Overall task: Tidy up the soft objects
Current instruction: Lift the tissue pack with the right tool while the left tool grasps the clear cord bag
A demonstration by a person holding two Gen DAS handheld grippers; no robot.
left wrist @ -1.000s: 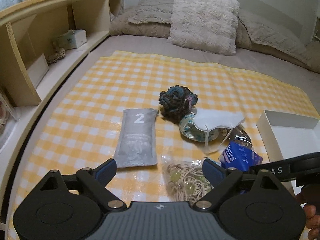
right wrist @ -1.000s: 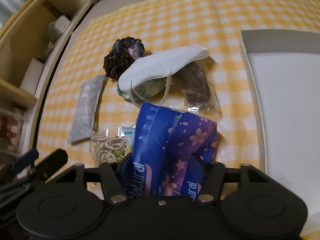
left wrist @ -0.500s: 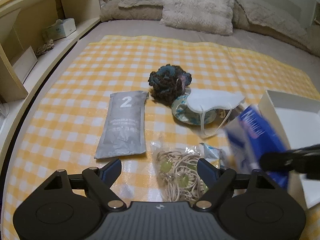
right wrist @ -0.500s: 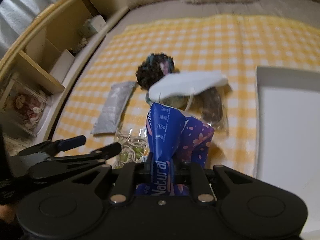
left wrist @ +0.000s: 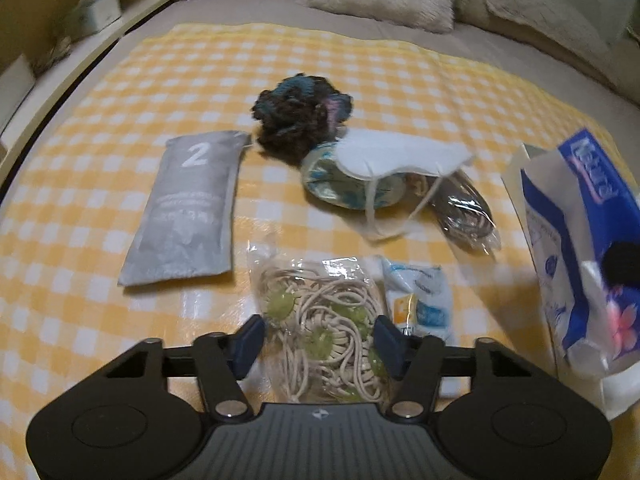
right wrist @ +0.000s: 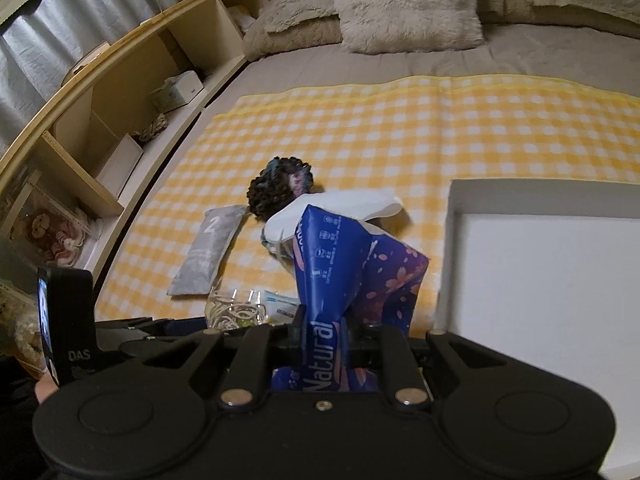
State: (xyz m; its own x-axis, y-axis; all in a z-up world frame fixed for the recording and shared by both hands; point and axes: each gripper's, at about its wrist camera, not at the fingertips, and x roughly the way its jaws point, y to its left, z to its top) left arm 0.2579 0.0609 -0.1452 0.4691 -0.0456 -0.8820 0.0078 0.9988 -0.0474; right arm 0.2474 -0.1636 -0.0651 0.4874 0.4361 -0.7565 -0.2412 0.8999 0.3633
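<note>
On the yellow checked mat (left wrist: 120, 80) lies a clear bag of beige hair ties (left wrist: 320, 320). My left gripper (left wrist: 320, 340) has come down around it, and its jaws are closing with the bag between the blue pads (left wrist: 250, 340). My right gripper (right wrist: 324, 332) is shut on a blue and purple "Natural" packet (right wrist: 344, 276), held off the mat beside the white box (right wrist: 540, 280). In the left wrist view the packet (left wrist: 580, 232) hangs at the right edge.
Also on the mat are a grey sachet marked 2 (left wrist: 188, 208), a dark yarn ball (left wrist: 300, 120), a white mask (left wrist: 400, 152) over a floral pouch (left wrist: 340, 188), a clear bag of brown items (left wrist: 468, 212) and a small blue-white packet (left wrist: 420, 296). Wooden shelves (right wrist: 100, 120) run along the left. Pillows (right wrist: 404, 4) lie behind.
The right gripper closed on the blue packet and lifted it toward the white box. The left gripper dropped over the hair-tie bag and its fingers narrowed around it.
</note>
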